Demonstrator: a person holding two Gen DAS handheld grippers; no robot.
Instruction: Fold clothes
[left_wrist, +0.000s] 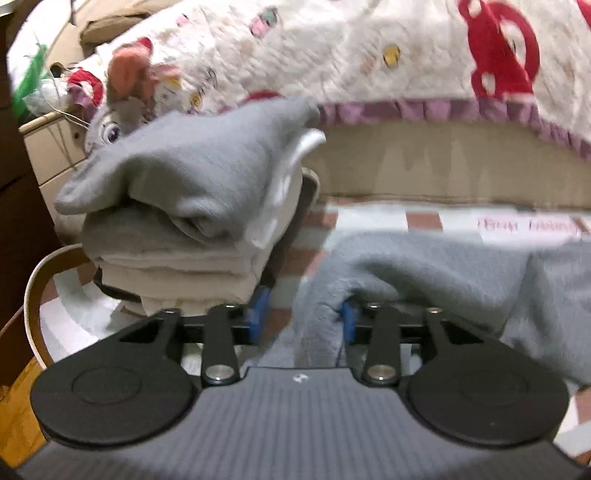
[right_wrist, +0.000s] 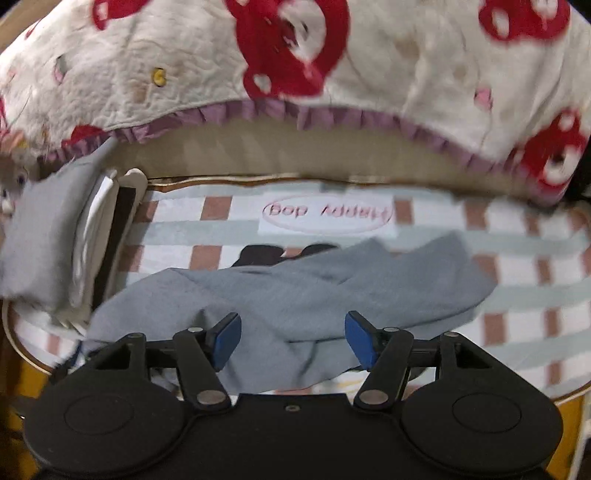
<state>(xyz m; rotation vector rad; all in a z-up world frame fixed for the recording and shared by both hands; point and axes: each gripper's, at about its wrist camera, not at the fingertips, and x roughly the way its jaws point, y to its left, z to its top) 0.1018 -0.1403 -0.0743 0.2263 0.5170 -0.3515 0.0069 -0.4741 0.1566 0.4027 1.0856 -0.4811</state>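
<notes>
I take the checked mat (right_wrist: 517, 266) as my landmark. At its left end stands a stack of folded clothes (left_wrist: 177, 236), grey on top, pale layers under it. Across the middle of the mat lies the loose grey garment (right_wrist: 295, 291), rumpled, its long axis running along the mat from left to right, with something dark showing at its far edge.

My left gripper (left_wrist: 301, 317) sits low at the garment's left end, just right of the stack. Its blue pads stand fairly apart with a ridge of grey cloth rising between them; I cannot tell whether they bite on it or merely straddle it.

My right gripper (right_wrist: 293, 341) is at the near edge of the garment, about its middle, tilted down toward the mat. Its jaws are wide, and cloth bulges up between them without either pad pressing it that I can see.

Both hands are at the cloth, so I judge neither clearly nearer. The garment lies crumpled rather than folded; it would need gathering across that long axis.
</notes>
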